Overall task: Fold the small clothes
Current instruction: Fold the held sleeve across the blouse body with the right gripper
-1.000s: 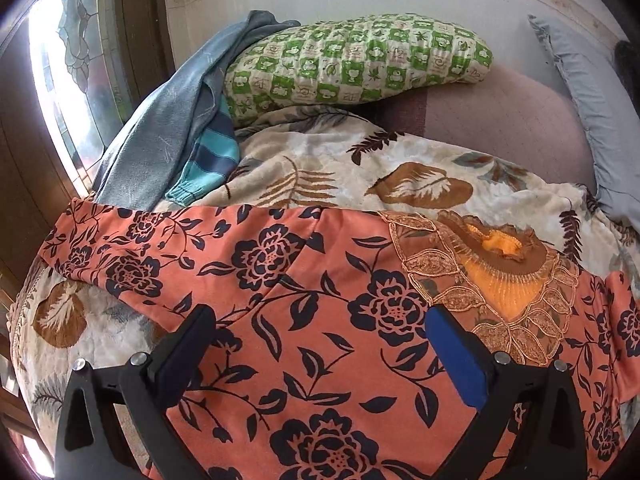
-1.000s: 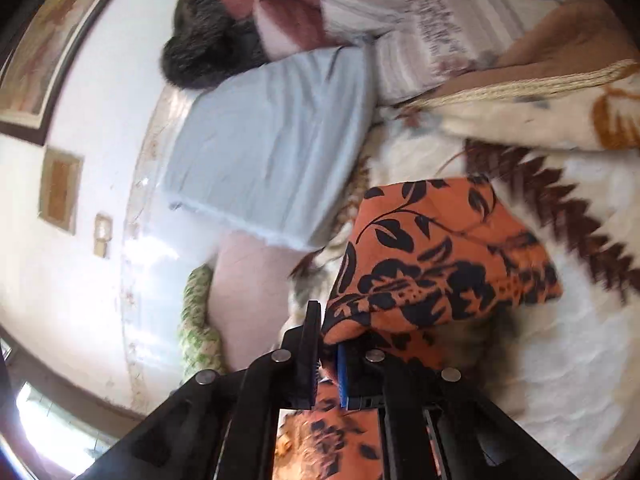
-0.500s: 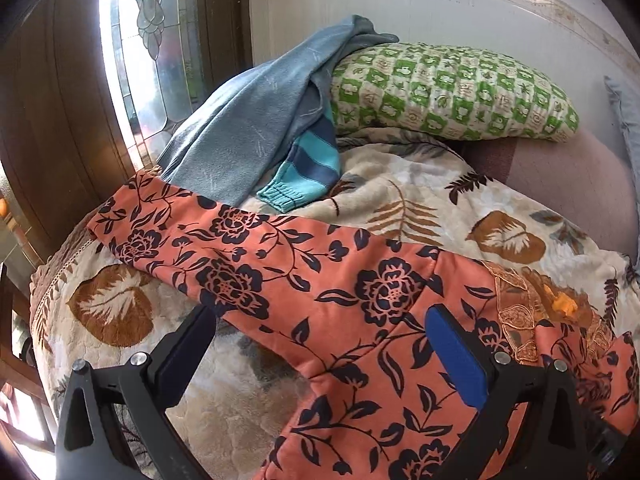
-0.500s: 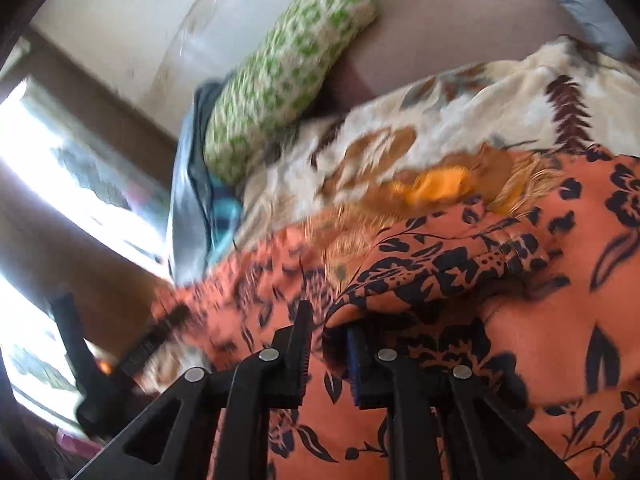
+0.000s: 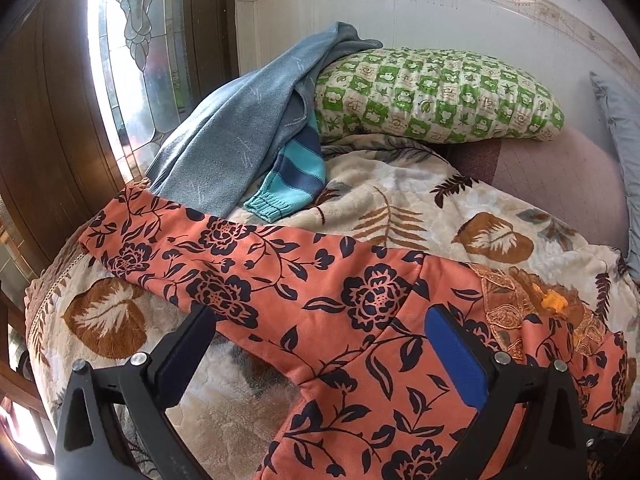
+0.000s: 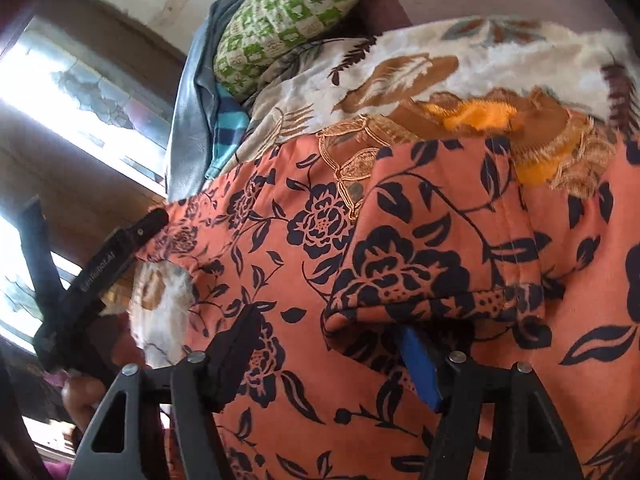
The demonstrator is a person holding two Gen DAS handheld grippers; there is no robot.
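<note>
An orange floral tunic (image 5: 360,344) with dark navy flowers and a gold-embroidered neckline (image 6: 500,136) lay spread across the leaf-patterned blanket (image 5: 400,200) on the bed. One sleeve (image 5: 168,240) stretched toward the blanket's window-side edge; the other sleeve (image 6: 432,264) lay folded over the body of the garment.

The left gripper (image 5: 320,352) hung above the tunic where sleeve met body, its jaws standing wide apart with nothing between the pads. The right gripper (image 6: 328,352) had just been opening: its jaws stood well apart, the folded sleeve's cuff lying loose just ahead of them and over the tip of the blue pad (image 6: 420,364), not pinched.

In the right wrist view the left gripper's black frame showed at the sleeve's far end, a hand (image 6: 84,396) below it.

At the head of the bed a green-and-white checked pillow (image 5: 436,96) rested against the wall, with a blue-grey garment (image 5: 240,128) and a teal-and-navy striped sleeve (image 5: 296,176) draped off its window-side end onto the blanket.
</note>
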